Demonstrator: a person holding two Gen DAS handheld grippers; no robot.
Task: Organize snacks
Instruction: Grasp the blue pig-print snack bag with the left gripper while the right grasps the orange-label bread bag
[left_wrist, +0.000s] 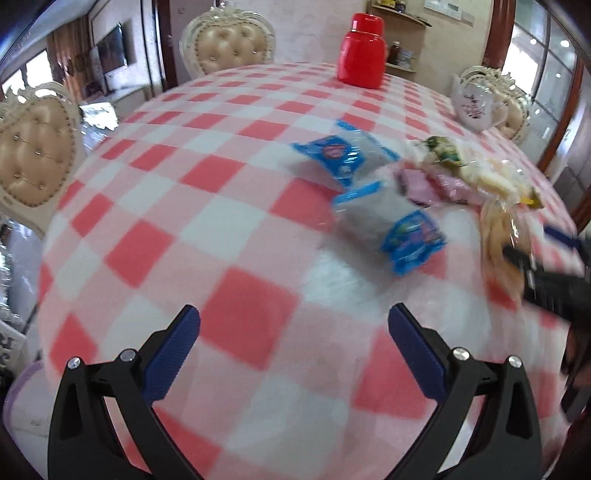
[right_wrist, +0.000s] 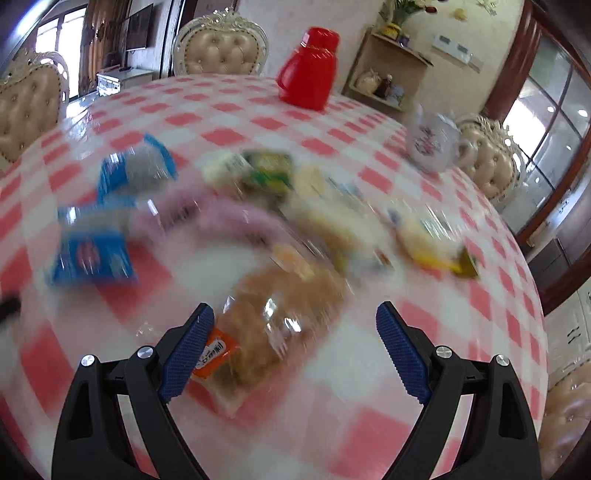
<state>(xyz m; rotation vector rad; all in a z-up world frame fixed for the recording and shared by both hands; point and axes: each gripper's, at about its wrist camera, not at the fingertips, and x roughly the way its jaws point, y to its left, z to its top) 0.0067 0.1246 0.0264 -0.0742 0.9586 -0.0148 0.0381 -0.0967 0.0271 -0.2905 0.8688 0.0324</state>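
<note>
Wrapped snacks lie scattered on a pink-and-white checked tablecloth (left_wrist: 236, 229). Two blue-ended packs (left_wrist: 391, 221) (left_wrist: 343, 155) sit ahead and right of my left gripper (left_wrist: 293, 325), which is open over bare cloth. Beyond them lie pink packs (left_wrist: 424, 184) and pale cracker packs (left_wrist: 476, 173). In the right wrist view, my right gripper (right_wrist: 295, 321) is open just above a clear pack of brown biscuits (right_wrist: 280, 306) with an orange label (right_wrist: 214, 354). Blue packs (right_wrist: 92, 254), a pink pack (right_wrist: 221, 218) and yellow-ended packs (right_wrist: 432, 243) lie further off. The picture is blurred.
A red jug (left_wrist: 362, 51) stands at the far side of the table, and a white flowered teapot (left_wrist: 476, 103) at the far right edge. Cream tufted chairs (left_wrist: 229, 44) ring the table. The right gripper (left_wrist: 528, 258) shows at the right of the left wrist view.
</note>
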